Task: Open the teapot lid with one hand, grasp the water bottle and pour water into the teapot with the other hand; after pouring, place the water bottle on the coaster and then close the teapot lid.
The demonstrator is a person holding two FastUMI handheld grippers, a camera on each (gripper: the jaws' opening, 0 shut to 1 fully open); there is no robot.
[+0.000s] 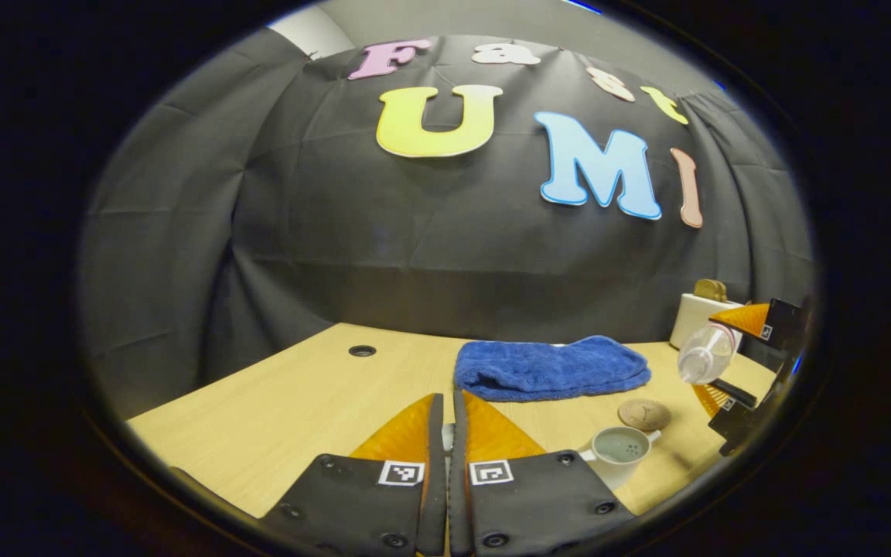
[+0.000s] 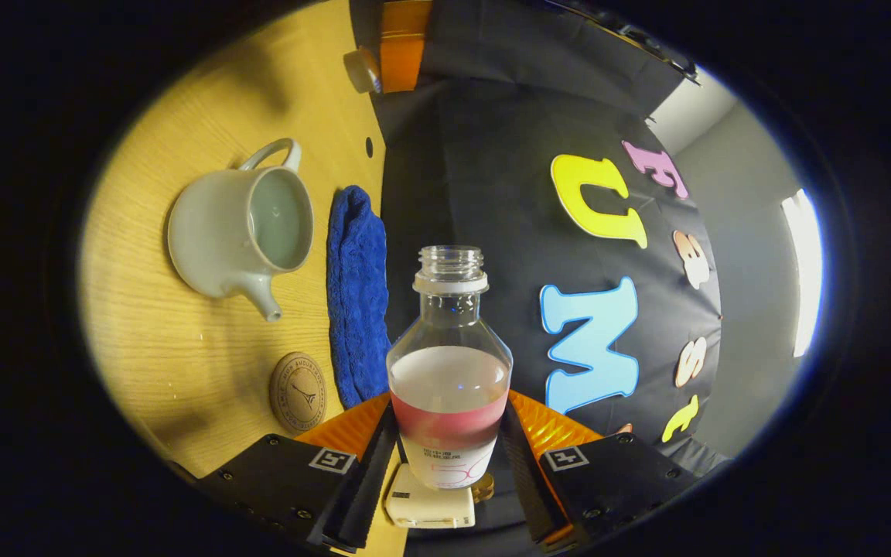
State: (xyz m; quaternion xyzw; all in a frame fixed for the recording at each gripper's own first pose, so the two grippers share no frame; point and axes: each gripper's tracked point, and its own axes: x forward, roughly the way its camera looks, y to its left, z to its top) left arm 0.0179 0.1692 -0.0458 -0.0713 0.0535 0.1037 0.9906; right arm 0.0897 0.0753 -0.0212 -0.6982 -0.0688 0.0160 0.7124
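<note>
Table (image 1: 275, 402) pale wood | towel (image 1: 550, 367) blue | teapot (image 2: 240, 228) lidless, on table

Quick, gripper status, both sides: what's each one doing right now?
Left gripper: closed on something small, likely the lid; it can't be made out.
Right gripper: closed on the bottle, tipped sideways, cap off, teapot open.

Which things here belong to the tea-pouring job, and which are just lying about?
Job:
teapot, lid off
bottle, held tilted in the right tongs
coaster
left tongs, shut

Lying about:
blue towel
white box at the table's far edge
</note>
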